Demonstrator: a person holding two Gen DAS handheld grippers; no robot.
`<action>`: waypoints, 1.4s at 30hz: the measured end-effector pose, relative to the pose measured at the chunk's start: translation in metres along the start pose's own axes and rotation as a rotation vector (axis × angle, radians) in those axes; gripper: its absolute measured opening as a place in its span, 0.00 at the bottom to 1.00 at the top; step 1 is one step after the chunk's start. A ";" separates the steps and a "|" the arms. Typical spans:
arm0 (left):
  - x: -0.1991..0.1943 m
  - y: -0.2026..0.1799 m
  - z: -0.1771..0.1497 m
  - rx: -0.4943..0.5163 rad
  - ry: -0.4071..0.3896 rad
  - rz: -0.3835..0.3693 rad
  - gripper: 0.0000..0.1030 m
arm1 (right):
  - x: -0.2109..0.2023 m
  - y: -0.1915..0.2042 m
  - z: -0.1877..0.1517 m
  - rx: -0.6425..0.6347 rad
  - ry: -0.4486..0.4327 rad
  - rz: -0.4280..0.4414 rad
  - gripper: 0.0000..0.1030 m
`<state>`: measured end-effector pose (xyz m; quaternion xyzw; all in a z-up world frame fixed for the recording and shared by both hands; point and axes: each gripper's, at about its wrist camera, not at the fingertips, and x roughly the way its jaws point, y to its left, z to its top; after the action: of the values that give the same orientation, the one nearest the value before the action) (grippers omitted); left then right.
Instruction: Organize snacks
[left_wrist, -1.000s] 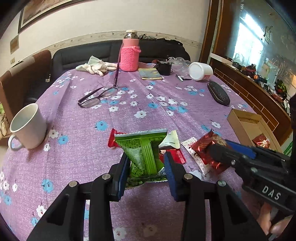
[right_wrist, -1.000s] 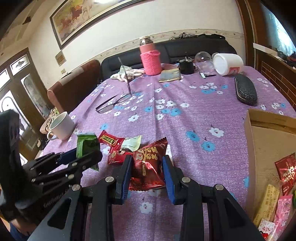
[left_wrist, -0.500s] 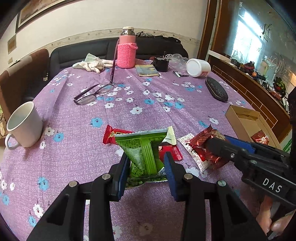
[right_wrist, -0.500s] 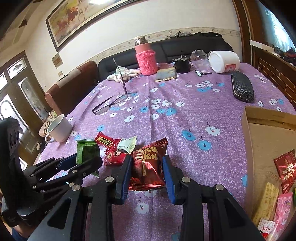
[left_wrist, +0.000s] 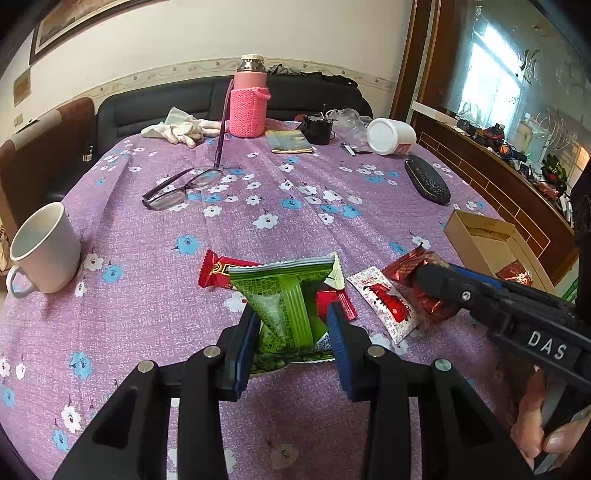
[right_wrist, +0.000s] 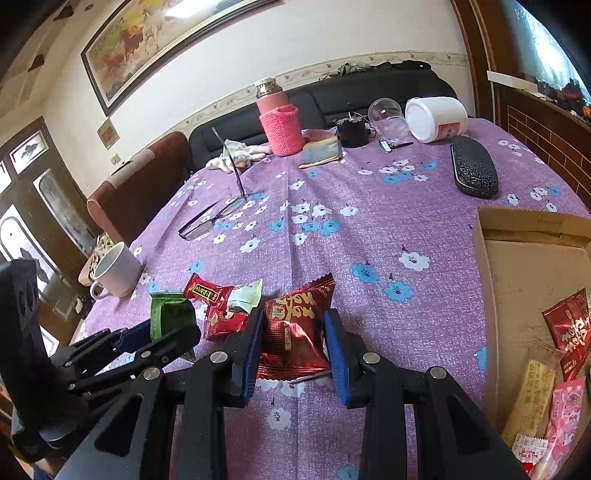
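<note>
My left gripper (left_wrist: 291, 314) is shut on a green snack packet (left_wrist: 286, 299) and holds it above the purple flowered tablecloth (left_wrist: 258, 192). My right gripper (right_wrist: 293, 323) is shut on a dark red foil snack packet (right_wrist: 295, 325), also off the cloth. Each gripper shows in the other's view: the right one (left_wrist: 436, 280), the left one (right_wrist: 173, 328). Loose snacks lie on the cloth: a red bar (left_wrist: 221, 269), a white-and-red sachet (left_wrist: 384, 302), a small red packet (right_wrist: 223, 321). The open cardboard box (right_wrist: 524, 266) at right holds several snacks (right_wrist: 567, 328).
A white mug (left_wrist: 44, 247) stands at the left edge. Glasses (left_wrist: 184, 184), a black glasses case (left_wrist: 426, 181), a pink knitted flask (left_wrist: 248, 99), white gloves (left_wrist: 177, 125), a toppled white jar (left_wrist: 391, 136) and a booklet (left_wrist: 288, 142) lie farther back.
Both grippers have risen and drawn back a little with their packets; the table items sit lower and farther in view. Grips are unchanged.
</note>
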<state>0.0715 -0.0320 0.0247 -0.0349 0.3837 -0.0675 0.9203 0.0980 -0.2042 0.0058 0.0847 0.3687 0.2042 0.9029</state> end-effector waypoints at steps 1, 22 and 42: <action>0.000 0.000 0.000 0.001 0.001 0.001 0.35 | 0.000 0.000 0.000 0.002 -0.001 0.000 0.35; 0.004 -0.004 -0.001 0.021 0.002 0.000 0.35 | -0.004 -0.002 0.002 0.004 -0.013 -0.003 0.35; 0.006 -0.009 -0.002 0.035 0.006 -0.032 0.35 | -0.004 -0.009 0.003 0.018 -0.011 0.000 0.35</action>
<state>0.0735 -0.0420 0.0205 -0.0247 0.3849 -0.0890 0.9183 0.1002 -0.2138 0.0081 0.0941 0.3656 0.2005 0.9040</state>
